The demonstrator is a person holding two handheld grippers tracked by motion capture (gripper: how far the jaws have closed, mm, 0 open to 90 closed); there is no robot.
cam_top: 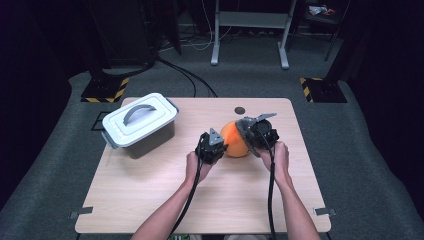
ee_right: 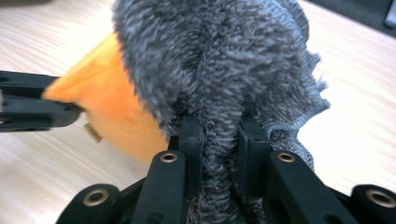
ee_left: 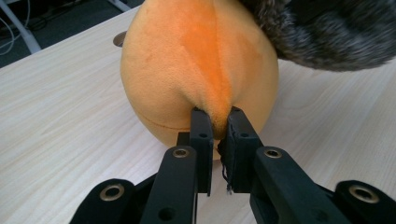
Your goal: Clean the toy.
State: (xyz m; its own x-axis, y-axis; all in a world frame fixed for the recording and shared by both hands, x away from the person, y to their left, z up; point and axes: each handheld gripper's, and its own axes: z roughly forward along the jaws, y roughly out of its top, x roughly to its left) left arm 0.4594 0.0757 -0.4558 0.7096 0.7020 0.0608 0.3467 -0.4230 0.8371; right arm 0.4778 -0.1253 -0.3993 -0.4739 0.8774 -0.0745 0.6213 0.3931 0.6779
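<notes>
Wood counter (cam_top: 150, 190) first, with a lidded grey box (cam_top: 141, 123) well off to the left of both sets of fingers. Orange plush (cam_top: 235, 139) sitting mid-counter, right between the two grippers. Left gripper (ee_left: 215, 120) clamped tight on a pinch of the orange fabric, fingers (ee_left: 201, 133) nearly together with just a fold between. Right gripper (ee_right: 220, 135) clamped on the grey fuzzy part (ee_right: 219, 70), a thick tuft squeezed between its fingers.

Looks like a two-handed lift or pull-apart. Best bet: keep both pinches firm, move in sync, no yanking, since that thin orange fold could slip out.

From the high view: whole layout, box, both hands. From the gripper views: actual bite on the fabric, plus grey fur texture hidden under the right gripper up top.
</notes>
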